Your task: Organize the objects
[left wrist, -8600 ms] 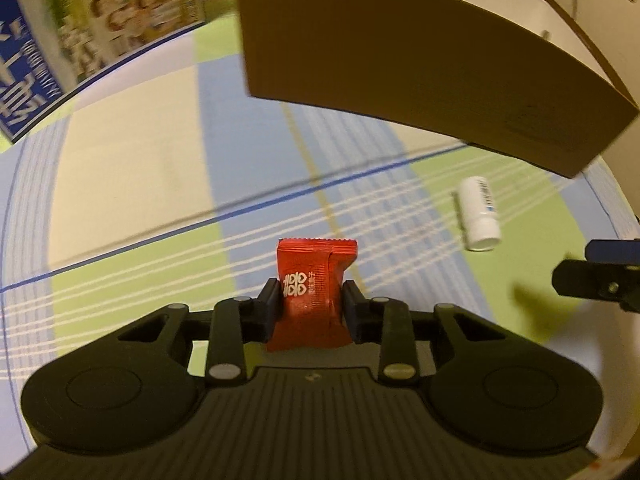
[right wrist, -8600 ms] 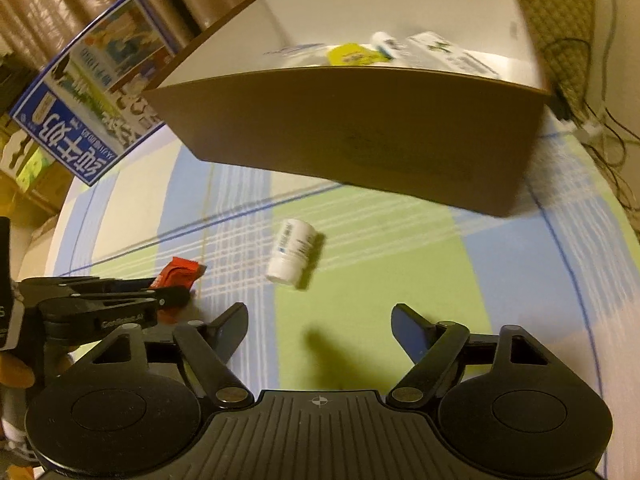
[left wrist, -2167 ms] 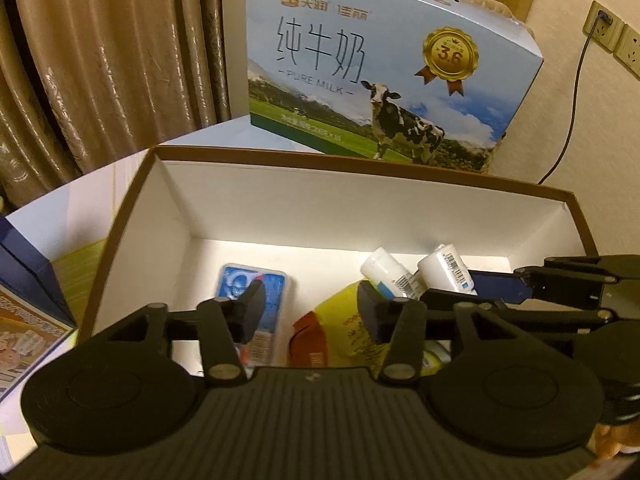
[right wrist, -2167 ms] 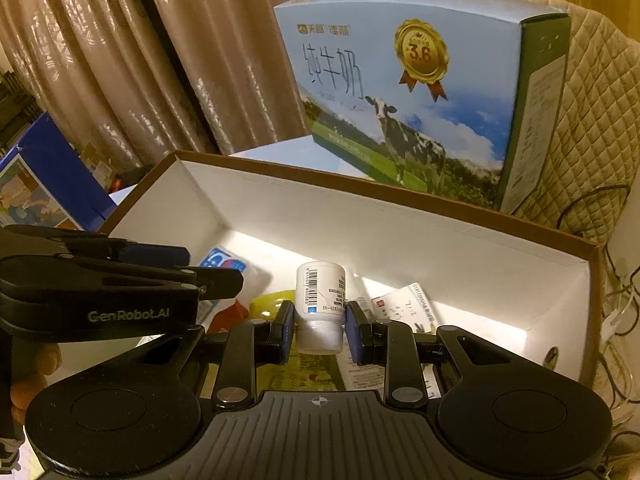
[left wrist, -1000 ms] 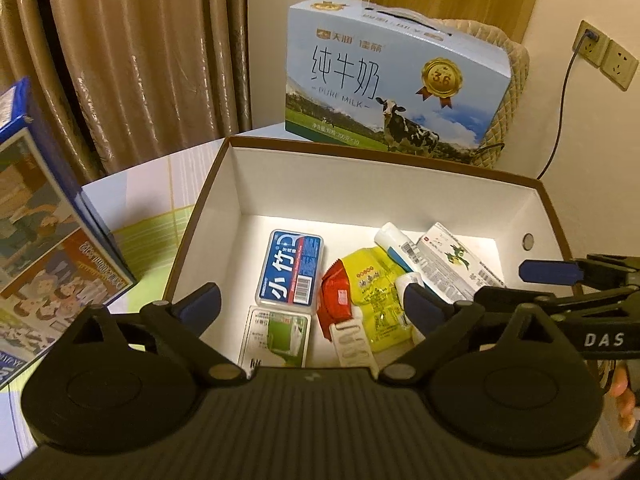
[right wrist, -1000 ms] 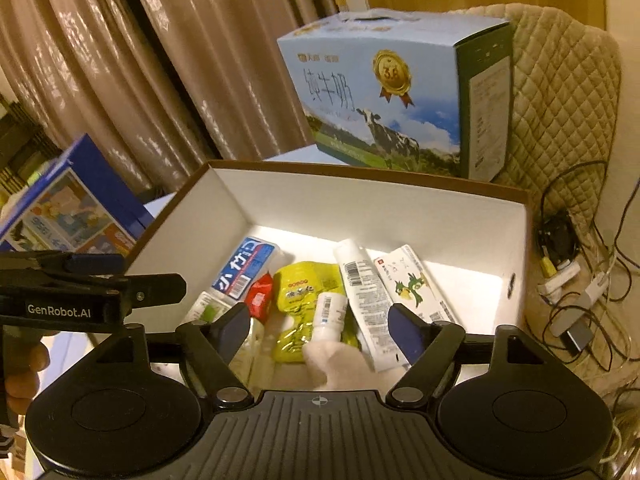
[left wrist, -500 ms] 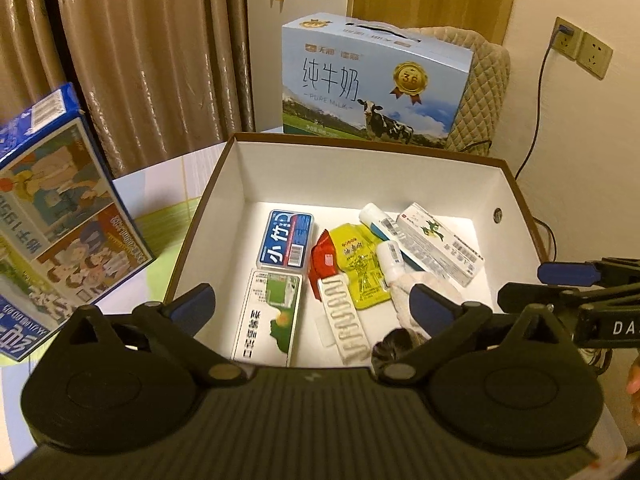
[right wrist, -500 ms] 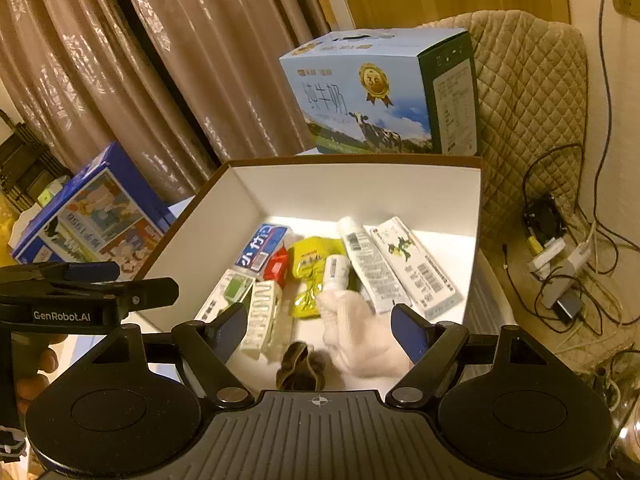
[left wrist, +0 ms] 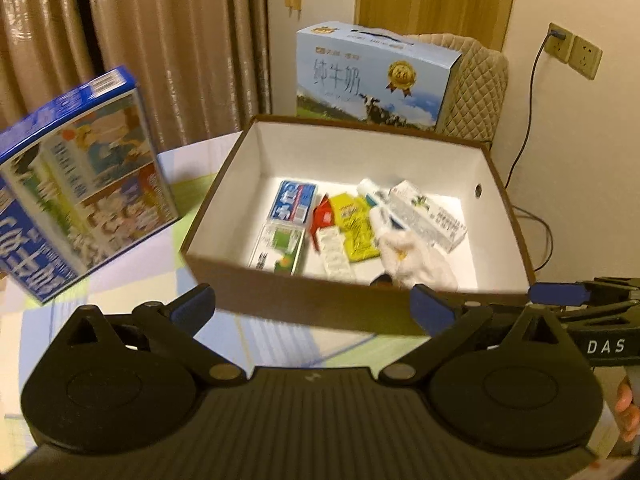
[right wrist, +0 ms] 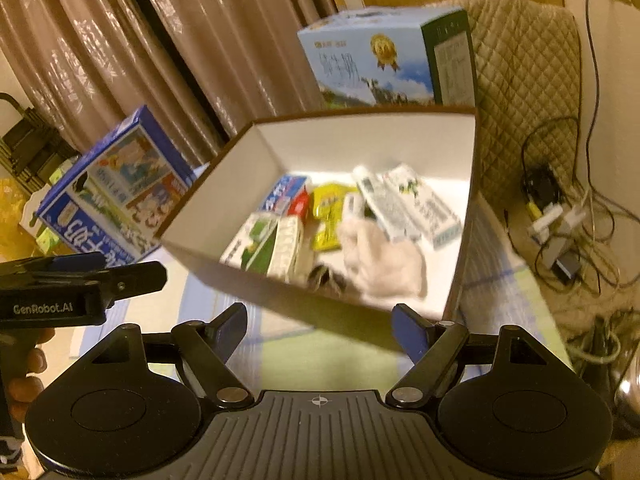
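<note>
Box [left wrist: 352,304], brown outside and white inside, sits open-topped on the checked tablecloth [left wrist: 120,308] and serves as landmark. Left of box: blue picture carton [left wrist: 76,184], tilted, near but apart. Inside box, left to right: blue-white pack [left wrist: 293,201] with green-white pack [left wrist: 280,249] nearer the front wall, red sachet [left wrist: 323,216], blister strip [left wrist: 336,254], yellow pouch [left wrist: 356,224], white tube [left wrist: 374,200], white glove [left wrist: 412,254] near the front wall, long white carton [left wrist: 430,216] furthest right. Small dark item at the front wall, too blurred to identify. Behind box: blue milk carton [left wrist: 372,76], then quilted chair back [left wrist: 476,88]. Left gripper [left wrist: 312,304] is in front of box, fingers spread wide, nothing between them. Right gripper [right wrist: 320,326] likewise in front of box, spread wide, empty. Right of box: cables and plugs on the floor [right wrist: 560,216].
</note>
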The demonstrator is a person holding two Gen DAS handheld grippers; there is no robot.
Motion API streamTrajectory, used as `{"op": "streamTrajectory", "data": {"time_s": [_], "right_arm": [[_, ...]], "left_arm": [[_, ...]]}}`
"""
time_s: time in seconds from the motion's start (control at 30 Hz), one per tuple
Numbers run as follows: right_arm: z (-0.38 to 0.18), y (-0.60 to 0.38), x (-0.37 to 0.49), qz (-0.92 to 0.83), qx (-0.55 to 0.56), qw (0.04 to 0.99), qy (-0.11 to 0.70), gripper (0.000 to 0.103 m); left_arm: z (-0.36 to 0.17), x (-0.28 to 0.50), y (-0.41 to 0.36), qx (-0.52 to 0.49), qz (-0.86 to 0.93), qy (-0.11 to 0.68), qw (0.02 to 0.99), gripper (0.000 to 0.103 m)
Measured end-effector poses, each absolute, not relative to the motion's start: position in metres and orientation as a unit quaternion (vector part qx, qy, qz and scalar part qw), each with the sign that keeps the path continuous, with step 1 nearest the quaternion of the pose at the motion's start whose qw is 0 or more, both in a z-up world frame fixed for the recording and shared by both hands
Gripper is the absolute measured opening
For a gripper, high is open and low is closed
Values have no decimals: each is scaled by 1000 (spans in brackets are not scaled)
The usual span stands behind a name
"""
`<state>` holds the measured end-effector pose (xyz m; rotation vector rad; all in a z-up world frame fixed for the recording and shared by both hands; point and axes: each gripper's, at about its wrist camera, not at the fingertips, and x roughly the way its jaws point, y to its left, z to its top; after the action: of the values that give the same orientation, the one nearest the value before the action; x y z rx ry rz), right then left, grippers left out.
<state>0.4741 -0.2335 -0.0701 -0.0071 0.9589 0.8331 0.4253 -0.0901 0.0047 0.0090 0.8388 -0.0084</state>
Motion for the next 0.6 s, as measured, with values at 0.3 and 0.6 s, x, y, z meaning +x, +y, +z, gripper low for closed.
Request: {"op": "streamTrajectory", "data": {"time_s": [0.3,0.6], "right_arm": [[-69,-254,436,383,-9,804,456,76],[-51,-263,387,358,-7,821,444,76]], "left_arm": [[3,374,-84,-20,14,425,905,102],[12,330,-77,-31,-15,421,906,102]]}}
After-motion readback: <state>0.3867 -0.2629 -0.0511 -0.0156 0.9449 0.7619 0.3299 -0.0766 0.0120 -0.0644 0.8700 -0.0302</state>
